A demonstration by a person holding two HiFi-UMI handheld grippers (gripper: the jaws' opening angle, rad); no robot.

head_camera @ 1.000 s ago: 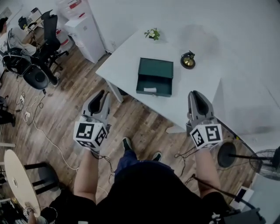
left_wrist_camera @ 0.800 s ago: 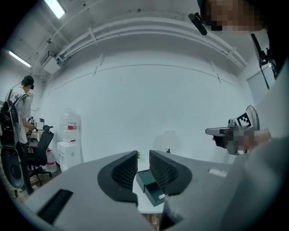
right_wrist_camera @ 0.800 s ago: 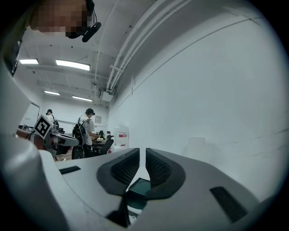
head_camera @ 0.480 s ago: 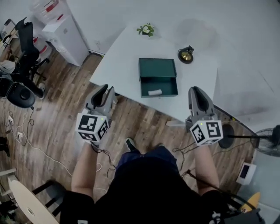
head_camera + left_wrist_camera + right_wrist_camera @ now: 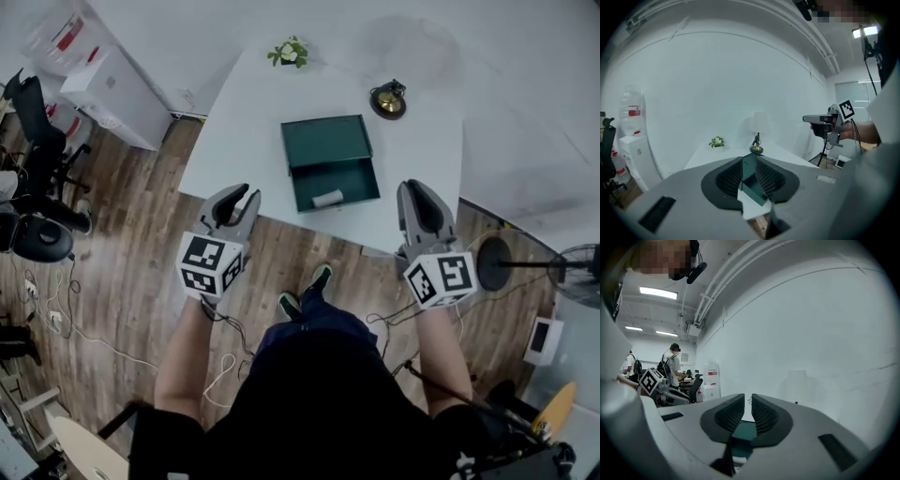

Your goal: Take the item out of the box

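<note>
A small white item (image 5: 327, 198) lies in the open compartment of a dark green box (image 5: 325, 142), at the 6 o'clock end of the box, which sits near the middle of a white table (image 5: 239, 122). In the head view, a little potted plant (image 5: 289, 53) stands on the table at 11 o'clock from the box. A brass, bell-like ornament (image 5: 387, 99) on a dark base stands at 1 o'clock.

The person holds both tools short of the table's near edge. The left gripper (image 5: 244, 194) is at 7 o'clock from the box and the right gripper (image 5: 413, 187) at 5 o'clock, well apart from each other and from the box. In the left gripper view the ribbed pads (image 5: 731, 176) stand a narrow gap apart with nothing between them, and the green box shows through the gap. The right gripper view shows the same: pads (image 5: 764, 416) slightly parted, holding nothing. Each tool carries a cube (image 5: 210, 265) printed with black-and-white square markers.

Wood-plank floor (image 5: 122, 244) surrounds the table. At 10 o'clock a white cabinet (image 5: 112, 89) stands against the wall beside a clear water bottle (image 5: 629, 115) with a red label, its print too small to read. Black office chairs (image 5: 37, 187) cluster at 9 o'clock. A round black stand base (image 5: 494, 263) sits on the floor at 4 o'clock.
</note>
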